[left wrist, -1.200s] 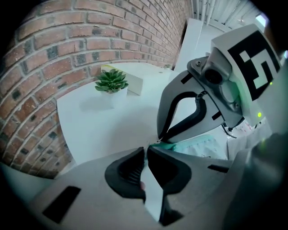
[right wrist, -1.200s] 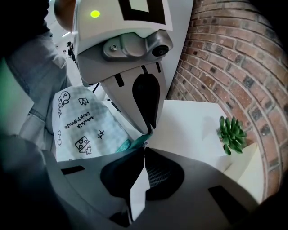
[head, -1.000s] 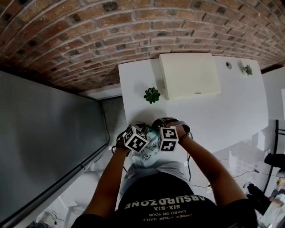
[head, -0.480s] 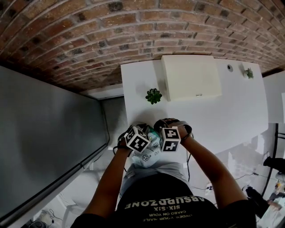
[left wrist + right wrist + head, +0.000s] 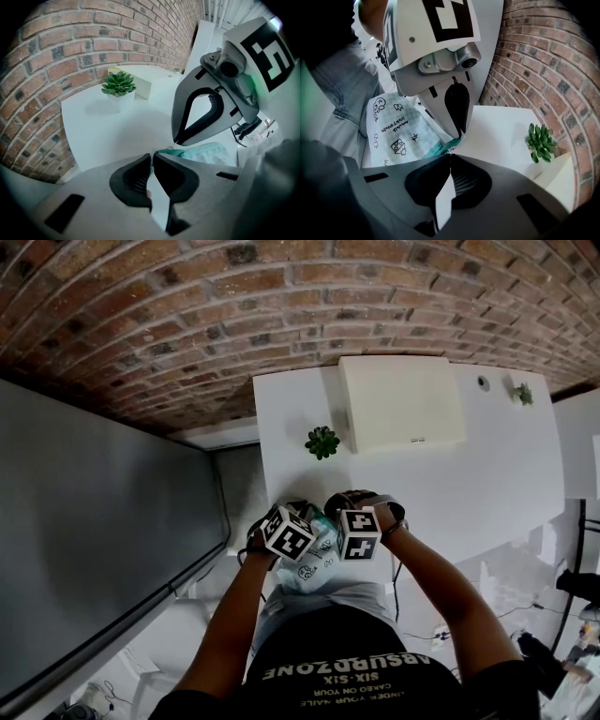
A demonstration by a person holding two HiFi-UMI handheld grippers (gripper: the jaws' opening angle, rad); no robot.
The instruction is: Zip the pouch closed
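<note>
Head view: grips set, zip run not yet begun

At the white tabletop [image 5: 487, 474] near edge lies the printed pouch [image 5: 401, 133]. The left tool [image 5: 152, 157] pinches its corner. The right tool [image 5: 451, 154], jaws together, meets the teal zip [image 5: 201, 151] end. The likely next move is to draw the slider along while the left tool anchors.

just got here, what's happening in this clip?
A person is working a white printed pouch at the near edge of the white table with two hand-held grippers. The left gripper has its jaws pinched on the pouch's edge by the end of the teal zipper; the right gripper is shut at that same end, apparently on the zipper's pull. How far the zipper is closed can't be told. A small plant and a cream box sit further back.
</note>
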